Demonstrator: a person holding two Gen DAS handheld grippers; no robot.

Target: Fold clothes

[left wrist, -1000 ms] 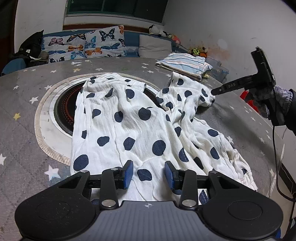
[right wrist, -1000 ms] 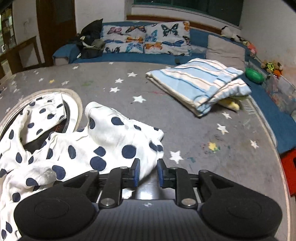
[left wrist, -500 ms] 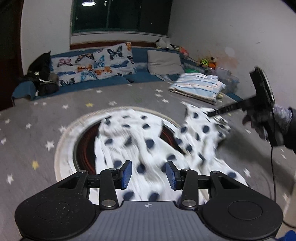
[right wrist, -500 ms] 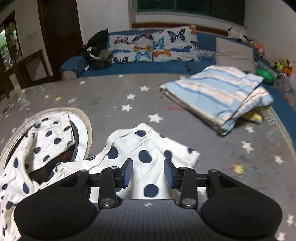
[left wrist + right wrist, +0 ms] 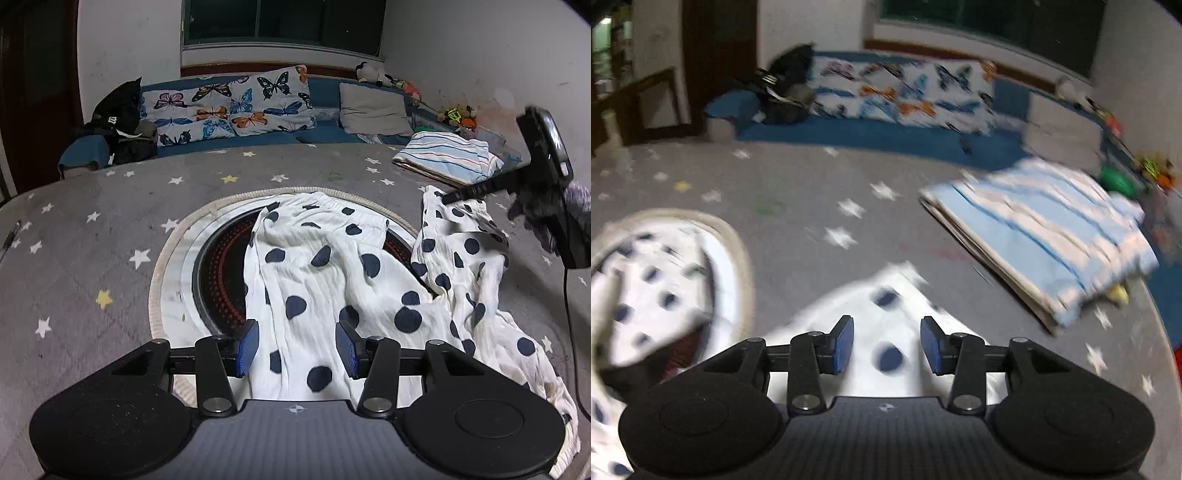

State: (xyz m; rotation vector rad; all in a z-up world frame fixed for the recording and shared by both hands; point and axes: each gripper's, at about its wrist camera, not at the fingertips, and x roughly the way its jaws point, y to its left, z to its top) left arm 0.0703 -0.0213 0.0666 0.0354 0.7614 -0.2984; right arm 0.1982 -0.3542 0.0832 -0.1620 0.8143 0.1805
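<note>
starry table point(image 5: 92, 258): right gripper point(image 5: 886, 341) now wider

Polka-dot garment point(image 5: 332, 280) lies spread on the star-print table cover point(image 5: 110, 229), its left part draped over the round inset cooktop point(image 5: 218, 273) at the table's centre, its right part bunched toward the table's right edge. Left gripper point(image 5: 296, 345) sits over the garment's near end, jaws apart with cloth between them. Right gripper point(image 5: 887, 345) sits over the garment's far right corner, jaws apart. Folded striped cloth point(image 5: 1045, 243) lies on the cover behind and to the right of the garment, apart from it. Sofa point(image 5: 295, 136) runs behind the table; butterfly pillows point(image 5: 229, 107) stand on it, a plain cushion point(image 5: 373, 110) to their right, dark bags point(image 5: 125, 122) to their left.
</note>
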